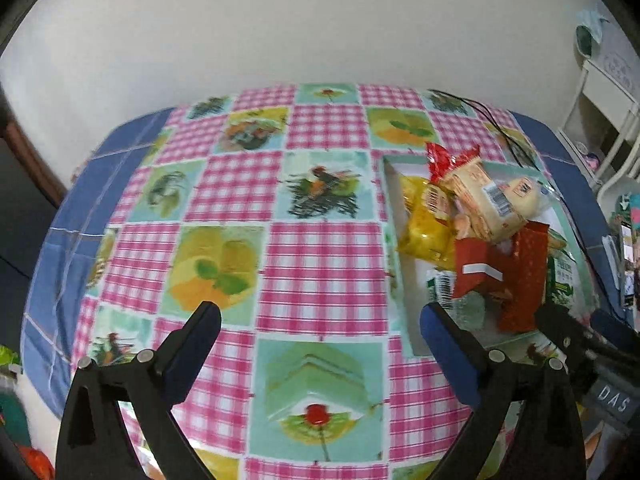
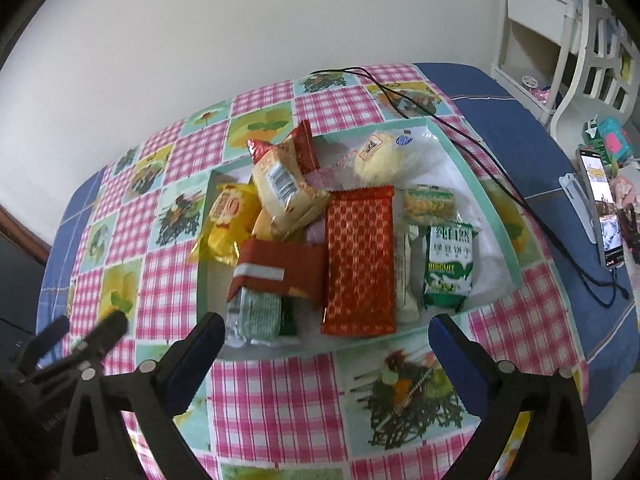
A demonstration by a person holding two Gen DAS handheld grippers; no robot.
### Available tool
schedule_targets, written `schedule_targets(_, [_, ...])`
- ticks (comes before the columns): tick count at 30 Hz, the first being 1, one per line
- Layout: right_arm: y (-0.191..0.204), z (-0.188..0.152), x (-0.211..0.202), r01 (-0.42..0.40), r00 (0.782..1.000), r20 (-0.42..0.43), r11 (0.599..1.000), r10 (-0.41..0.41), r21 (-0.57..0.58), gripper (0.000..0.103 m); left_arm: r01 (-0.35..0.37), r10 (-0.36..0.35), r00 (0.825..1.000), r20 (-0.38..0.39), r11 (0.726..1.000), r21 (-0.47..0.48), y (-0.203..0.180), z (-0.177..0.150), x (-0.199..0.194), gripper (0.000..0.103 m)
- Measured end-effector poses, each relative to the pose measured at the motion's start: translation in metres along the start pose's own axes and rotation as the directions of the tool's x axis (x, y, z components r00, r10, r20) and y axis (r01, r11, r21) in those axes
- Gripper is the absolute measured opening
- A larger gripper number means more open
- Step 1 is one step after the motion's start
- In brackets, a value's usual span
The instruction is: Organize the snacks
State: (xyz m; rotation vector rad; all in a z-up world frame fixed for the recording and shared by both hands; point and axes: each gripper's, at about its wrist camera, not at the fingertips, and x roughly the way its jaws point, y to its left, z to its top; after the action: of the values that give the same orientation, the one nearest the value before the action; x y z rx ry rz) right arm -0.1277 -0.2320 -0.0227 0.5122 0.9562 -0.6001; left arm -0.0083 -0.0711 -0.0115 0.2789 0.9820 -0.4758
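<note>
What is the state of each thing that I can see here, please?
left gripper: open, holds nothing
right gripper: open, holds nothing
tray: filled with piled snacks
long red packet: sealed, lying flat
yellow packet: sealed, tilted over the tray's edge
phone: screen lit

both wrist views look down, sharing snack tray [image 1: 390,216] [image 2: 496,216].

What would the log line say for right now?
left gripper: open, empty, over tablecloth | right gripper: open, empty, at tray's near edge | tray: piled with snacks | long red packet: on top, lying flat
</note>
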Motion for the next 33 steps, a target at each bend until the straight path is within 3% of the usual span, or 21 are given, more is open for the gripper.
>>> schedule_targets(5, [0.005, -0.012, -0.004, 0.008, 1.000, 0.001, 1.000, -0.008, -0.018, 0.103, -0.070, 0.070, 0.997, 0.025, 0.998, 0.004, 0.007, -0.012, -0.010, 0.100])
schedule_targets(12, [0.009, -0.025, -0.009, 0.012, 1.000, -0.003, 0.999, -0.012, -0.038, 0.103, -0.145, 0.145, 0.989, -0.008, 0.989, -0.027, 0.020, -0.026, -0.014, 0.100])
schedule_targets(33, [0.016, -0.032, -0.013, 0.046, 0.999, 0.015, 0.995, -0.045, -0.086, 0.103, -0.159, 0.156, 0.987, -0.043, 0.985, -0.060, 0.037, -0.030, -0.014, 0.100])
